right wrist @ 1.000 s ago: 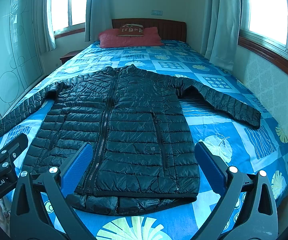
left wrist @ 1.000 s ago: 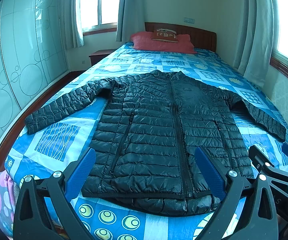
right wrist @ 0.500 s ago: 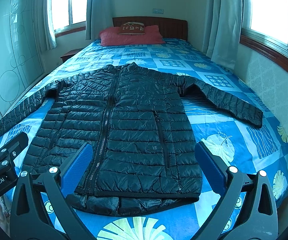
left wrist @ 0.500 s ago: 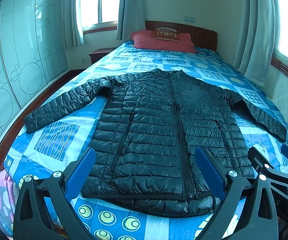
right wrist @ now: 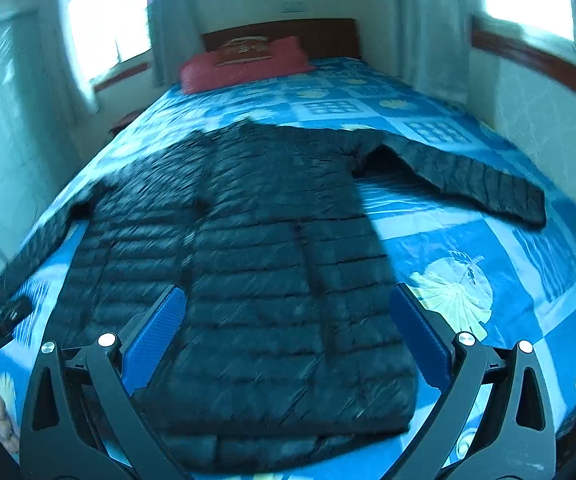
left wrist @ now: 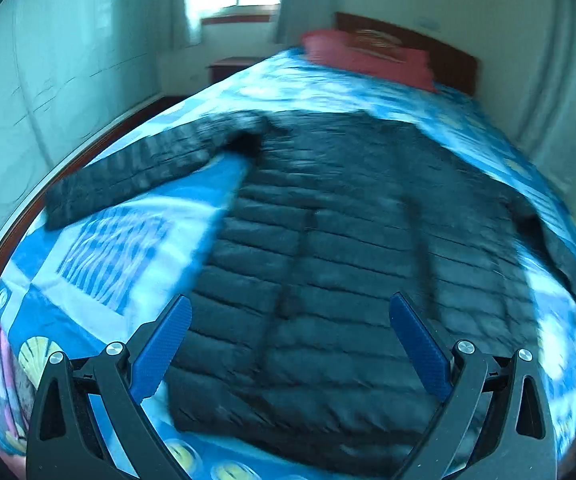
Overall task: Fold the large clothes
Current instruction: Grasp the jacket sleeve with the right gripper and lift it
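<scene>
Jacket lies flat, front up and zipped, on the blue bed, hem toward the camera; in the left wrist view, blurred, the left gripper hangs above the hem corner with its jaws wide apart and nothing between them, and one sleeve stretches out over the quilt toward the bed's edge; nothing is folded yet, so the step in hand looks like the reach for a first hold; the sleeve is the sensible start, taken near the cuff and carried across the chest so the puffy fabric does not drag the body askew. In the right wrist view the right gripper likewise stands spread and empty over the lower hem, and the other sleeve lies clear on the quilt, apart from the body; pinch deep enough to catch both layers, since slick quilting will likely slip from a shallow bite; lift little, keeping the hem square to the bed.
</scene>
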